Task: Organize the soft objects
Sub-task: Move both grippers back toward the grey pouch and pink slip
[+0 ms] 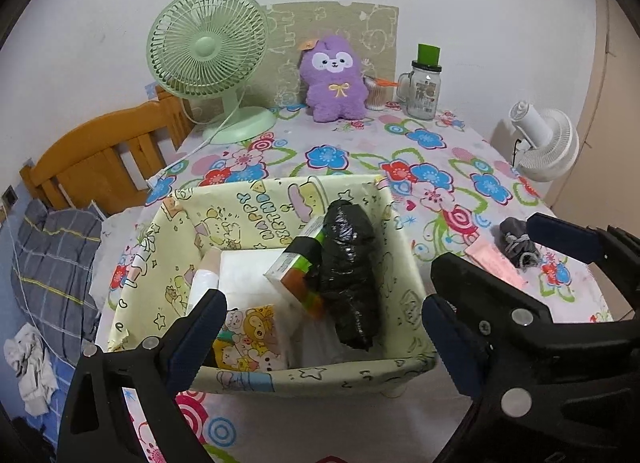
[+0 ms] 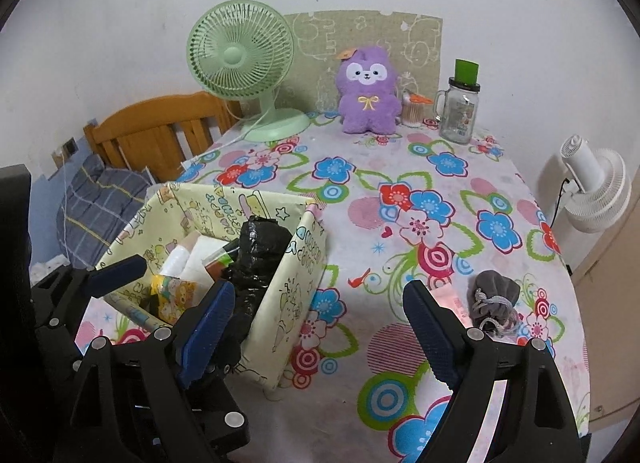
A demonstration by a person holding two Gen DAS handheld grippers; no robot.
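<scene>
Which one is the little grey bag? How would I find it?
Start at the flowery tablecloth and go to the yellow cartoon box. The grey pouch lies outside it, by a pink card. It alone is soft, grey and tied with cord.

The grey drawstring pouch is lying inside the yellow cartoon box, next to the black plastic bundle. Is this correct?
Not quite. The grey drawstring pouch lies outside the yellow cartoon box, on the flowered tablecloth to its right, as the right wrist view shows. The black plastic bundle is inside the box.
</scene>
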